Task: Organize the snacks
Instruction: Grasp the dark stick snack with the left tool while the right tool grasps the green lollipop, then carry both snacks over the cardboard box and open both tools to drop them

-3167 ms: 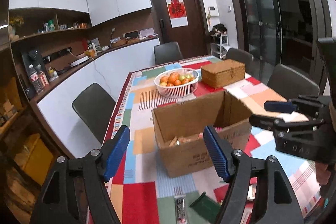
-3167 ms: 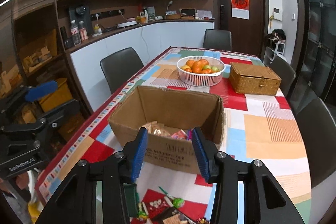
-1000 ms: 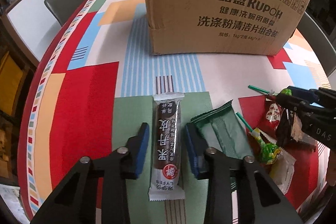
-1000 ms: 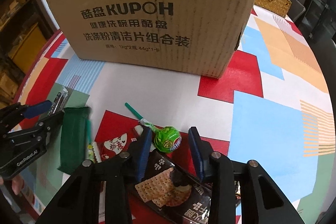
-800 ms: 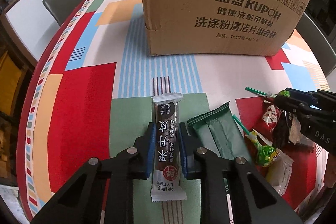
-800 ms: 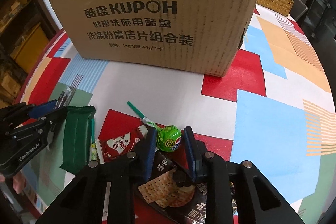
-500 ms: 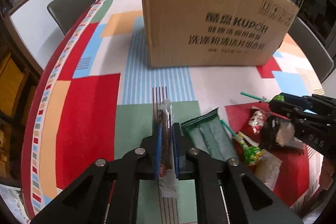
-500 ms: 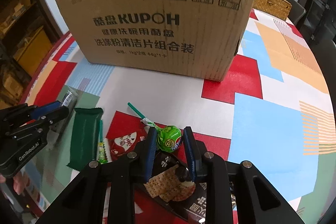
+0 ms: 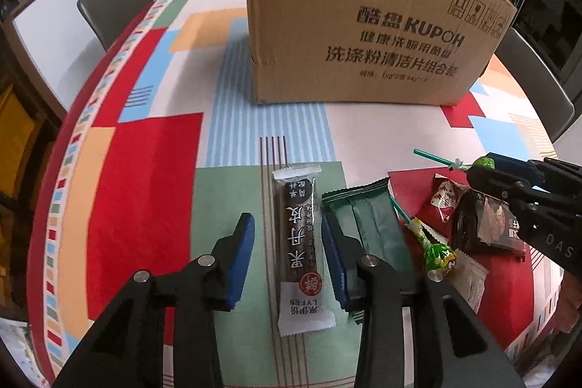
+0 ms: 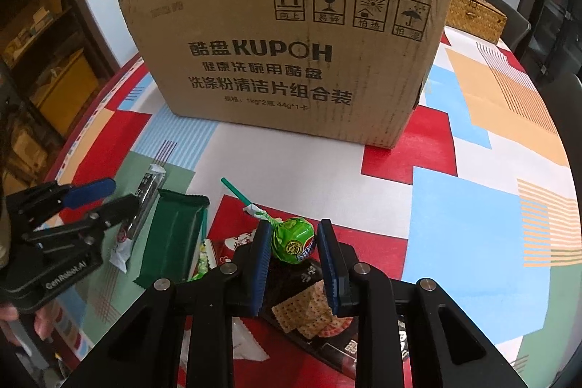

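A brown snack bar [image 9: 299, 235] in a clear wrapper lies flat on the tablecloth between the fingers of my left gripper [image 9: 287, 250], which is open with a gap on each side of it. My right gripper [image 10: 294, 255] is shut on a green lollipop [image 10: 293, 242], its stick [image 10: 240, 195] pointing away to the left. The cardboard box [image 10: 291, 60] stands behind both grippers. A dark green packet [image 9: 367, 224] lies just right of the bar.
A second lollipop [image 9: 433, 250], a small red packet [image 9: 445, 202] and a dark cracker packet [image 10: 313, 315] lie around the right gripper. A wicker box [image 10: 476, 13] stands behind the cardboard box. The table's left edge [image 9: 47, 206] is close, with a chair [image 9: 116, 2] beyond.
My left gripper was shut on the snack bar half a second ago; now it is open and the bar lies flat on the cloth. The right gripper stays shut on the lollipop.
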